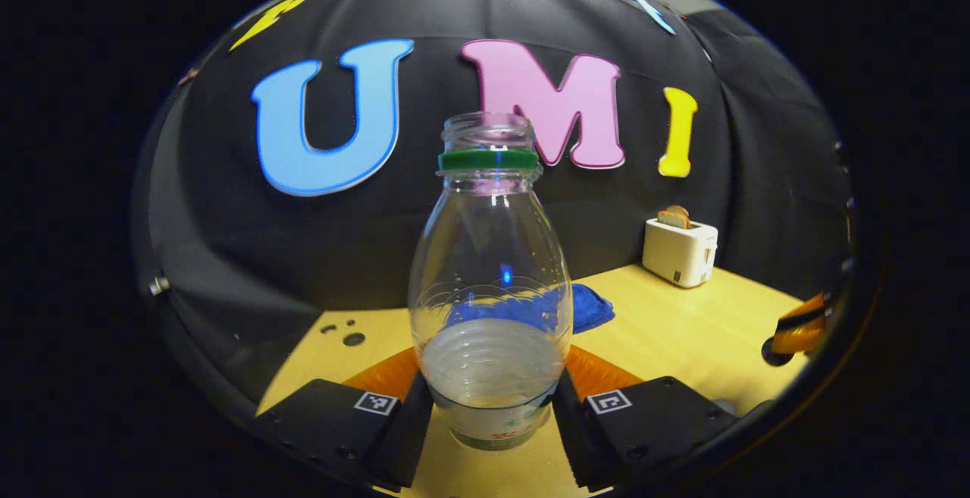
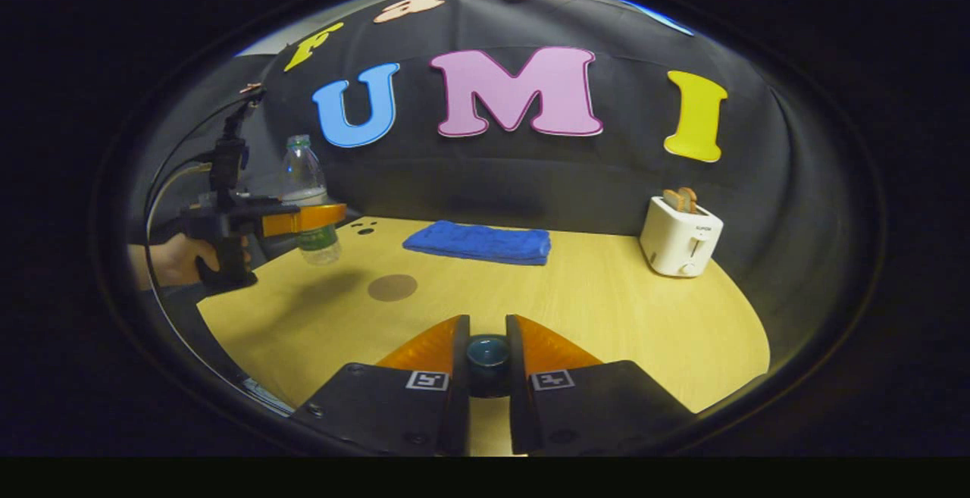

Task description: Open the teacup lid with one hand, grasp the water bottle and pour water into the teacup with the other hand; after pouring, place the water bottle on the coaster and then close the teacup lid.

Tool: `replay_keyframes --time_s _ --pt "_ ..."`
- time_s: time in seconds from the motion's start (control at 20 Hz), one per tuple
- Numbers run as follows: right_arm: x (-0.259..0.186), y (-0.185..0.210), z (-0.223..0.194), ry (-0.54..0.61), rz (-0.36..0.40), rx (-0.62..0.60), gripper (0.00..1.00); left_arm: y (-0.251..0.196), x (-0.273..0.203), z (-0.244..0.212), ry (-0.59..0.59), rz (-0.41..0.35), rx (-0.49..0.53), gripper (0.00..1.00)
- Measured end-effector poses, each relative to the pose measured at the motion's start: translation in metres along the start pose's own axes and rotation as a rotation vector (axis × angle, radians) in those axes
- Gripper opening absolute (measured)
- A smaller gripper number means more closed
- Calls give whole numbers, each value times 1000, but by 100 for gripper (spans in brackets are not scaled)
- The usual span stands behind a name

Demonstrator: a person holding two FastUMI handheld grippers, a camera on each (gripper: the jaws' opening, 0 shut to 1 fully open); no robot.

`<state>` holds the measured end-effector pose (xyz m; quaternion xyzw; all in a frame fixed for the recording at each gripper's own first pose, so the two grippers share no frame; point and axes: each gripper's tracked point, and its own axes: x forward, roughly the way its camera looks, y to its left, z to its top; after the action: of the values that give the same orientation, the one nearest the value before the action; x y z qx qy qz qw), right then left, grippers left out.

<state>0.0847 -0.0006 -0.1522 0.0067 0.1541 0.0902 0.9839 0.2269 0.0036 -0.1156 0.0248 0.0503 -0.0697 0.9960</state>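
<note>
the left gripper (image 1: 491, 415) pinches the uncapped water bottle (image 1: 491, 293) low on its body with both fingers, held upright above the wooden table (image 1: 667, 331). the right gripper (image 2: 488, 377) clamps a small dark knob, probably the teacup lid (image 2: 487, 352). the round coaster (image 2: 392, 287) lies bare near 1 blue cloth (image 2: 479, 243); a toaster (image 2: 680, 236) stands farther right.

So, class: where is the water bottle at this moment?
The water bottle is held upright in the left gripper, off the table at the far left of the right gripper view, above the round coaster.
</note>
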Motion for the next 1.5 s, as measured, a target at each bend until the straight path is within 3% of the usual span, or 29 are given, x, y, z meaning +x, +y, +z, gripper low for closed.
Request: replay_keyframes --time_s 0.25,0.55,0.7,0.75,0.85,0.9,1.1,1.15,1.25,1.3,1.5 --pt "17 21 -17 -5 20 7 25 0 45 -34 -33 -31 -158 76" --pt "20 31 -36 3 19 17 24 1 83 -67 -23 -41 -68 77" --pt "17 36 -43 19 25 16 24 5 89 -79 -1 -31 -82 77" --pt "16 37 -42 15 27 7 24 8 92 -83 5 -29 -90 83" --pt "14 40 -43 10 34 1 25 6 94 -81 -12 -43 -86 72" --pt "15 40 -43 9 36 -1 25 6 94 -84 4 -46 -66 77" --pt "18 42 -43 8 42 -5 25 -1 97 -92 52 -40 -48 82" --pt "18 42 -42 8 43 -2 25 -1 95 -92 51 -37 -57 98" --pt "17 43 -40 7 45 2 24 -1 88 -87 44 -41 -80 98" --pt "16 43 -39 6 48 5 19 -1 82 -88 56 -46 -84 98" --pt "15 47 -30 -9 67 10 24 1 53 -100 124 -55 -94 98"
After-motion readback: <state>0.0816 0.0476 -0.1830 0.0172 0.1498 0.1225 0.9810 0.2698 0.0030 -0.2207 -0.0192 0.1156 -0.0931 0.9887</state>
